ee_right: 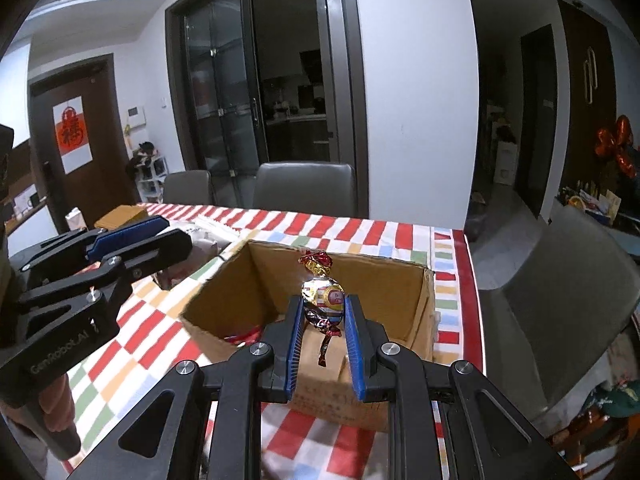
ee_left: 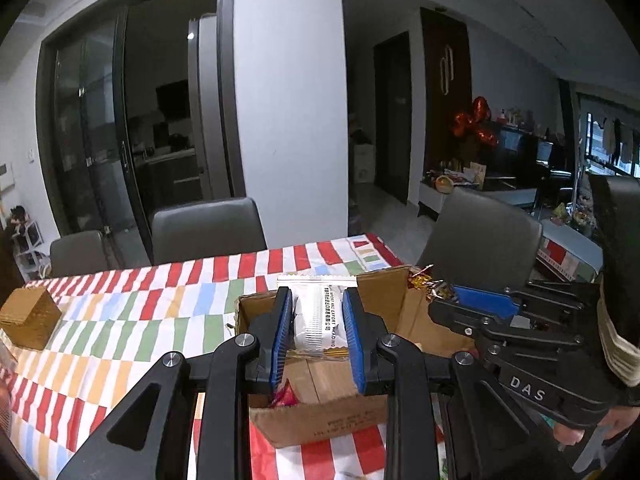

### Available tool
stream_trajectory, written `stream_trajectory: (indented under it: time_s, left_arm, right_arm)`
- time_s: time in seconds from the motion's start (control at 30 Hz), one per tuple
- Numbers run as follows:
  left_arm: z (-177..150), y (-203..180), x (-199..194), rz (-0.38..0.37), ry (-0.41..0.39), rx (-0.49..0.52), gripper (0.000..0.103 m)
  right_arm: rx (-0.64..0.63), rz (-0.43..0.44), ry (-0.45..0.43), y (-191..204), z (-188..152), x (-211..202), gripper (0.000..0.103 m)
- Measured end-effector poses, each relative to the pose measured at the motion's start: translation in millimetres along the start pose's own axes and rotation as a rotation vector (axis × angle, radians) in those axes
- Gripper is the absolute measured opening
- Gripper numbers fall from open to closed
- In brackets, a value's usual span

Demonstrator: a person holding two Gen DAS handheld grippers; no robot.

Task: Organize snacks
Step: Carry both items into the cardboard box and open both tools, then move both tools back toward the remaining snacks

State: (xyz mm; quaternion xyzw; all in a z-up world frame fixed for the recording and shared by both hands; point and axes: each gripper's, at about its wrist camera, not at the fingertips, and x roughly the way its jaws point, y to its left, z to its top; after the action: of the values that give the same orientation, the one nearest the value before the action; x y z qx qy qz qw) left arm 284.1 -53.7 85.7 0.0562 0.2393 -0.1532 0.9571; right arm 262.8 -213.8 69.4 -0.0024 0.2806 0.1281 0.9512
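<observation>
Over cardboard box (ee_right: 240, 292), left gripper (ee_left: 316, 320) w/ white packet (ee_left: 318, 320), right gripper (ee_right: 323, 320) w/ foil candy (ee_right: 323, 300)

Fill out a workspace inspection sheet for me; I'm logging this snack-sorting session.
Surface: checked tablecloth.
Job's things: open cardboard box holding a red packet; white snack packet; foil-wrapped candy.
Clutter: woven box at the table's left.
Grippers: left gripper grips the white packet; right gripper grips the candy, both over the box.
Cables: nothing seen.
Surroundings: grey chairs, glass doors.
</observation>
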Motion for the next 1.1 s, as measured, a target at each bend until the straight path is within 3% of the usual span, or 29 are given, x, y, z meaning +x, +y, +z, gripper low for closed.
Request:
stream_trajectory:
  time_s: [0.1, 0.2, 0.4, 0.8, 1.1]
  left_arm:
    - [5.2, 3.0, 20.1, -0.003, 0.035, -0.017, 0.031]
    - [3.2, 4.3, 27.0, 0.021, 0.07, -0.028, 0.047]
    - [-13.8, 0.2, 2.4, 0.052, 0.056, 0.007, 0.056]
    - [-43.8, 5.5, -66.6, 0.08, 0.065, -0.009, 0.059]
    - [-83.8, 16.8, -103.4, 0.14, 0.097, -0.03, 0.062]
  right_arm:
    - [-0.001, -0.007, 0.008, -3.1, 4.5, 14.2, 0.022]
    - [0.024, -0.022, 0.028, -9.0, 6.4, 26.1, 0.04]
    - [0.057, -0.015, 0.034, -9.6, -6.0, 17.7, 0.04]
    - [0.027, 0.031, -0.041, 32.3, -34.9, -40.8, 0.046]
    - [0.011, 0.071, -0.006, 62.4, -68.2, -49.1, 0.047]
